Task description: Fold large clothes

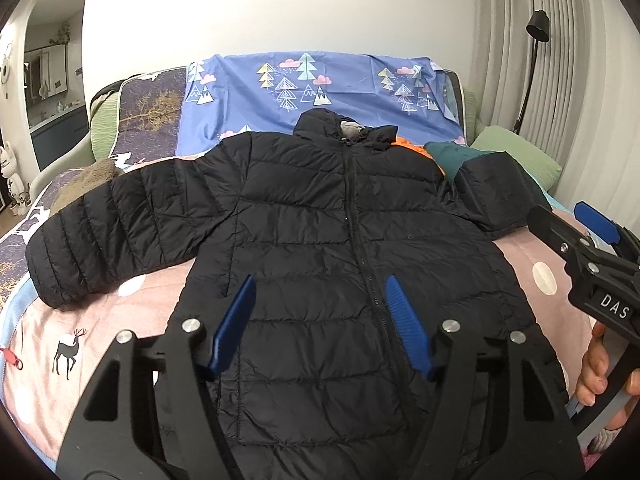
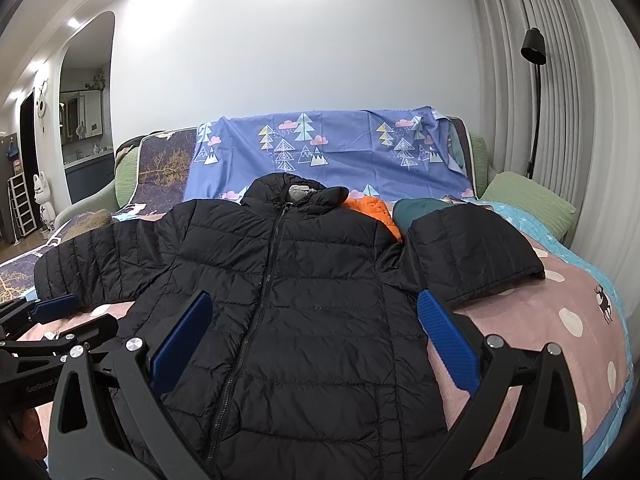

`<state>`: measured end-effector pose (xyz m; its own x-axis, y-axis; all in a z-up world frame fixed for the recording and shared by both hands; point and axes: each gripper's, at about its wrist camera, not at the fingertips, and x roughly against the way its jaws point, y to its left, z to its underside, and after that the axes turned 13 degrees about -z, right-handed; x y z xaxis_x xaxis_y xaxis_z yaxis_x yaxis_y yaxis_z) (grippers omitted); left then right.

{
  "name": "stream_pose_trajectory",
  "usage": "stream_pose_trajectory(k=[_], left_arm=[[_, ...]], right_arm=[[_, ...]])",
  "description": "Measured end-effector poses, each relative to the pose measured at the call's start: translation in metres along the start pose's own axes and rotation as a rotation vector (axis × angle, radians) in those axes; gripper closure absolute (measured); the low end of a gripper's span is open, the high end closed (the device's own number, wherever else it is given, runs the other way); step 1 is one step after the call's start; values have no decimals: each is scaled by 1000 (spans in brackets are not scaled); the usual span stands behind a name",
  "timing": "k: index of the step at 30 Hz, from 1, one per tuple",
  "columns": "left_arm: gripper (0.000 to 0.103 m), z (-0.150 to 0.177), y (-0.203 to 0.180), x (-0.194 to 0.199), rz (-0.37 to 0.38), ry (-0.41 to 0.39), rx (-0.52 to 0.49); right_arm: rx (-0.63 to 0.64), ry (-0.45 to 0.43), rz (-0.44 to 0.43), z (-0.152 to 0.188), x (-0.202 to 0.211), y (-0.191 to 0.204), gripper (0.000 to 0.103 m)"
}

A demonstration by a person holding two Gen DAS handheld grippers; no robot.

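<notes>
Pink bedding (image 1: pixel 520 256) printed with white dots and small deer covers the near part of the bed, and a blue sheet (image 1: pixel 328 92) patterned with trees and clouds is draped over the sofa back at the far side, below a plain white wall. Grey curtains (image 2: pixel 560 100) hang on the right, with a black floor lamp (image 2: pixel 534 52) standing in front of them.

A black puffer jacket (image 1: pixel 320 240) lies flat on the bedding, front up, zipped, collar pointing to the far side. Its left sleeve (image 1: pixel 108 236) stretches straight out to the left, reaching onto a darker patterned cover. Its right sleeve (image 2: pixel 476 252) is folded back on itself, forming a short bulky flap beside the shoulder. Just beyond that shoulder sit an orange garment (image 2: pixel 374 216) and a dark teal garment (image 2: pixel 420 210), with a green pillow (image 2: pixel 528 200) further right.

The left gripper (image 1: pixel 320 300) hovers over the lower front of the jacket, its blue pads apart with nothing pinched between them; the zip line runs through the gap. The right gripper (image 2: pixel 316 312) hangs over the jacket's right half near the hem, its fingers spread wide and empty. A hand (image 1: pixel 600 364) grips the right gripper's handle at the right edge of the left wrist view.
</notes>
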<state>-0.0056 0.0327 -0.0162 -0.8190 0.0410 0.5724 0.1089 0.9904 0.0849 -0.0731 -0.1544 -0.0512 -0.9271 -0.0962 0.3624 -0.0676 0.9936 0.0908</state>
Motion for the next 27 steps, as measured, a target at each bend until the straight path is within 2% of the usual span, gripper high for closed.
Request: stream_pose_trajectory(k=[16,21,27], left_arm=[[34,-4,6,2,-22,-19,18],[34,-4,9,-1,-30,-10,25],[34,-3,14,-8,-46,16,42]], right_arm=[[9,17,-10,-3,-3,6,1],[-12,48,-17,-6,-10,8,1],[-17,41,-18,-6,-12,8,1]])
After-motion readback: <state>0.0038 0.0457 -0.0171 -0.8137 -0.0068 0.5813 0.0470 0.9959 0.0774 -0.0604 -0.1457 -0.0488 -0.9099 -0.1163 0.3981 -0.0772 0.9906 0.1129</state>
